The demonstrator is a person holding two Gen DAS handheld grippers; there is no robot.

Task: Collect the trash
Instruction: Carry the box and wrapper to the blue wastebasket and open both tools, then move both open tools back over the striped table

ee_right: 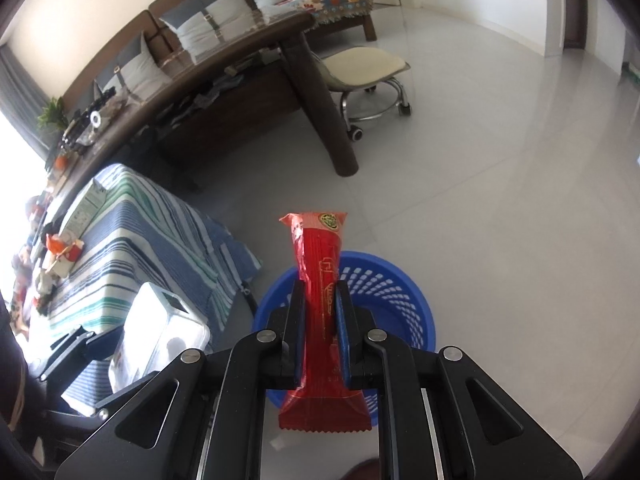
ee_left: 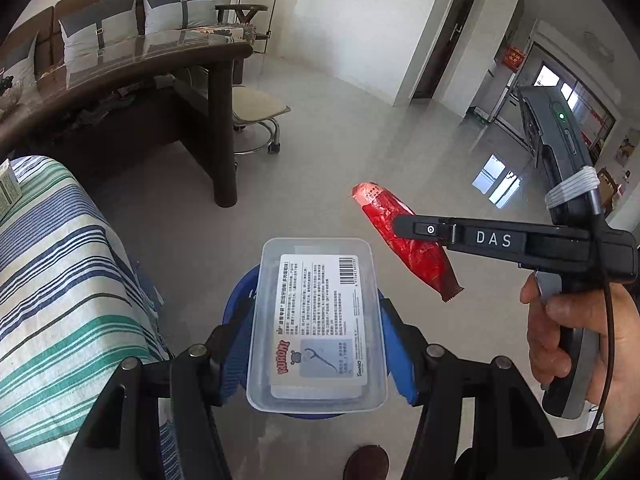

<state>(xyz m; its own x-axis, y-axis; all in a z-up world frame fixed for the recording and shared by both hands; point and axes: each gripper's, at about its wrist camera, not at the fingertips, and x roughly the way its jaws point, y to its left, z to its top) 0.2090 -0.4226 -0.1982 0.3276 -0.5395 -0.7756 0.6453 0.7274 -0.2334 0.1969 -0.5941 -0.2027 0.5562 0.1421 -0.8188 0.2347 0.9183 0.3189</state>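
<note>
The trash in the left wrist view is a clear plastic box point(ee_left: 318, 324) with a printed label, held between the half-open jaws of the left gripper point(ee_left: 318, 350), right above a blue basket point(ee_left: 240, 300) on the floor. To its right, the right gripper point(ee_left: 416, 230) holds a red wrapper point(ee_left: 416, 258).

In the right wrist view, the right gripper point(ee_right: 322, 322) has its jaws closed tight on the red wrapper point(ee_right: 320, 320), above the blue basket point(ee_right: 400, 304), beside a table point(ee_right: 160, 240) with a striped cloth.

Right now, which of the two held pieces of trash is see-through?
The clear plastic box with a printed label, in the left fingers. The other is an opaque red foil wrapper.
</note>
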